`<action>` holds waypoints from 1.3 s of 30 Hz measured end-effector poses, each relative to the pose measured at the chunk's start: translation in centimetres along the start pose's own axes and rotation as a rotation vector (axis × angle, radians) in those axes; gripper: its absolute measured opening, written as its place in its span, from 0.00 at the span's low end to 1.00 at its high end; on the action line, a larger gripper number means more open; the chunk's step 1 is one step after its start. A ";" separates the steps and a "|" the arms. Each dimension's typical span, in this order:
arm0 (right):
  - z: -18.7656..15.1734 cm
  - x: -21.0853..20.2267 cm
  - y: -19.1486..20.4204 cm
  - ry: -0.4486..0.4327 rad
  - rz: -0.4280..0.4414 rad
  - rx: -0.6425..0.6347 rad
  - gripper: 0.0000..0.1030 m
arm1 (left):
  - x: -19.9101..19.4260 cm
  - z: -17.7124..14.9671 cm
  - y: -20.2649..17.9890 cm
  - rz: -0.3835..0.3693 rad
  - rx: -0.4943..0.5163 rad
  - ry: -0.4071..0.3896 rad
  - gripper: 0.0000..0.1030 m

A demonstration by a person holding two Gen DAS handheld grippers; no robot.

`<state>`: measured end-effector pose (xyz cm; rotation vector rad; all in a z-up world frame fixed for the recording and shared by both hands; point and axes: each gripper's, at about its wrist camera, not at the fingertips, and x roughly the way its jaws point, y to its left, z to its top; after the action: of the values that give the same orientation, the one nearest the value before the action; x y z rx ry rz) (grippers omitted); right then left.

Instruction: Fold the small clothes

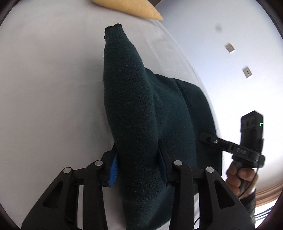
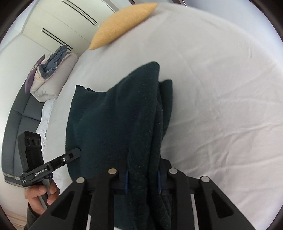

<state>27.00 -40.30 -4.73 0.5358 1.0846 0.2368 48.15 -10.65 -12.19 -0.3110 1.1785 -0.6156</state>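
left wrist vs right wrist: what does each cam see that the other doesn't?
Only the left wrist view shows the sweater's ribbed cuff, the two wall outlets and the right claw from outside, its tip at the sweater's edge. Only the right wrist view shows the wardrobe doors, the bundled bedding, the grey headboard and the left claw from outside. Both show the dark green sweater clamped between that camera's own fingers, the white bed sheet and the yellow pillow.

I see a white bed (image 2: 221,106). 1 dark green sweater (image 2: 115,115) lies on it. 1 yellow pillow (image 2: 120,24) sits at its far edge.
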 end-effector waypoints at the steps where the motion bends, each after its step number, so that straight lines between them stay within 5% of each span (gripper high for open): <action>1: -0.4 -0.7 1.0 -0.007 -0.013 -0.019 0.23 | -0.6 -0.3 -0.3 0.017 0.009 -0.004 0.34; 5: -2.0 -2.3 5.6 -0.017 -0.078 -0.116 0.23 | -2.8 -2.2 -3.4 0.090 0.070 -0.026 0.34; 13: -9.4 -2.8 13.5 0.013 -0.051 -0.237 0.22 | -10.4 -8.5 -1.3 0.217 0.092 -0.046 0.34; 17: -13.1 -2.2 16.7 0.020 -0.004 -0.273 0.22 | -14.8 -11.2 3.7 0.240 0.052 -0.071 0.34; 22: -17.0 -0.3 19.3 0.045 -0.012 -0.325 0.22 | -14.7 -14.4 7.2 0.224 -0.019 -0.049 0.34; 28: -18.3 3.3 16.8 0.073 -0.006 -0.245 0.22 | -11.2 -15.1 10.8 0.179 -0.046 -0.067 0.40; 34: -17.0 5.9 11.5 0.109 0.220 -0.009 0.27 | -9.7 -15.2 12.2 0.119 -0.052 -0.082 0.59; 39: -17.5 6.2 10.9 0.093 0.262 -0.009 0.31 | -9.2 -16.1 11.3 0.131 -0.050 -0.118 0.65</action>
<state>15.13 -23.14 -10.11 0.6645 1.1022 0.5001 34.18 5.25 -17.11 -0.3064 1.0929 -0.4484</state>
